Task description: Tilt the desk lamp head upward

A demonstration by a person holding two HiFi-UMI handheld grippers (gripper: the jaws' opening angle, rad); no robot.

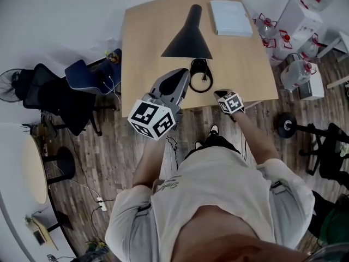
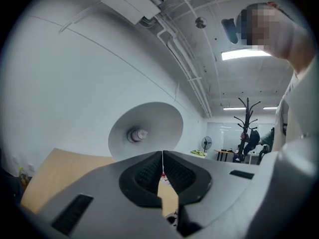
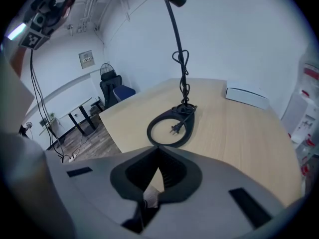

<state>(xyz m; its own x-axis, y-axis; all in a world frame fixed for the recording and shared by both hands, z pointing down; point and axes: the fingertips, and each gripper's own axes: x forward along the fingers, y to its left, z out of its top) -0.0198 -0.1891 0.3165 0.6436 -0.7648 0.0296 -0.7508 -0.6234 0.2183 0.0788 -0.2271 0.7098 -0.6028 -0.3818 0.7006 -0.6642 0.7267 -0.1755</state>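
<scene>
With jaws pressed together and empty, the left gripper point(image 2: 162, 156) aims at the lamp head point(image 2: 147, 129), likely to nudge it, while the right gripper point(image 3: 158, 151) waits by the table's point(image 1: 143, 48) near edge.

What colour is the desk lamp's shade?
The shade is black outside, clearest in the head view; the left gripper view shows its inside white.

Forearms point(image 1: 148, 162) extended forward, the left gripper point(image 1: 183, 76) angled upward, the right gripper point(image 1: 222, 95) lower, both with fingers point(image 2: 144, 172) closed together.

Office/workrm: swivel chairs point(image 1: 52, 97) by wood desk point(image 1: 147, 37), water-cooler jugs point(image 1: 297, 72), coat rack point(image 2: 245, 118), strip ceiling light point(image 2: 246, 54), floor fan point(image 2: 206, 143) in bkgd.
</scene>
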